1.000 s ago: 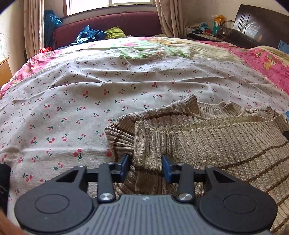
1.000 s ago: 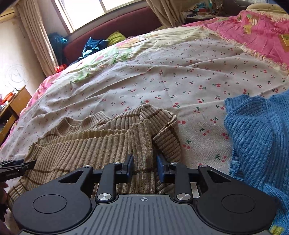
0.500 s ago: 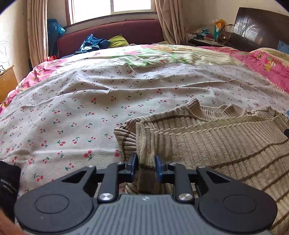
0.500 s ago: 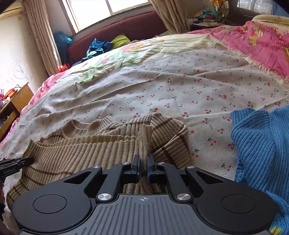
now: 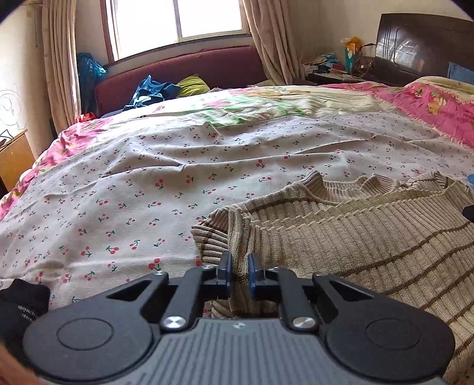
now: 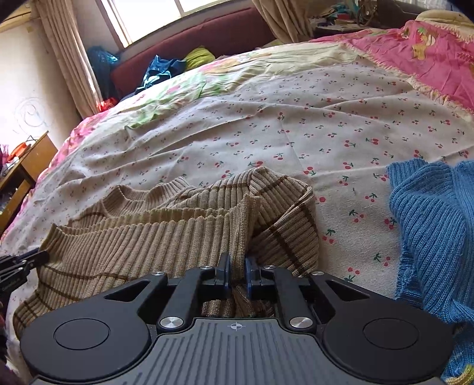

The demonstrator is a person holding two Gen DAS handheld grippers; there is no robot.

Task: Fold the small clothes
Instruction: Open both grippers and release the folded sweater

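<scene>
The left gripper (image 5: pixel 238 274) is closing on a pinched ridge of the beige striped sweater (image 5: pixel 370 237) at its left corner, and the knit is standing up between the two blue pads. The right gripper (image 6: pixel 236 274) is holding the same kind of ridge at the right corner; its jaws are opening a little, but the cloth is sitting between the pads and they are pressing on it.

I think the step in hand is taking the near hem at both corners, so that this edge can be carried over toward the collar. To do it well, both grippers should be biting deep enough to catch every layer, because ribbed knit is stretching and slipping easily. The right grip is looking less sure, so it should be tightened before any lifting. Both hands should be rising together and level, keeping the hem taut between them, otherwise the fold is coming out crooked.

The sweater is lying on the cherry-print bedsheet (image 6: pixel 296 118), close to the near edge of the bed. Its long axis is running left to right between the two grippers, and its collar (image 6: pixel 142 195) is pointing away, toward the window (image 5: pixel 177 17). A blue knit garment (image 6: pixel 429 222) is lying just beside it on the right, apart from it
</scene>
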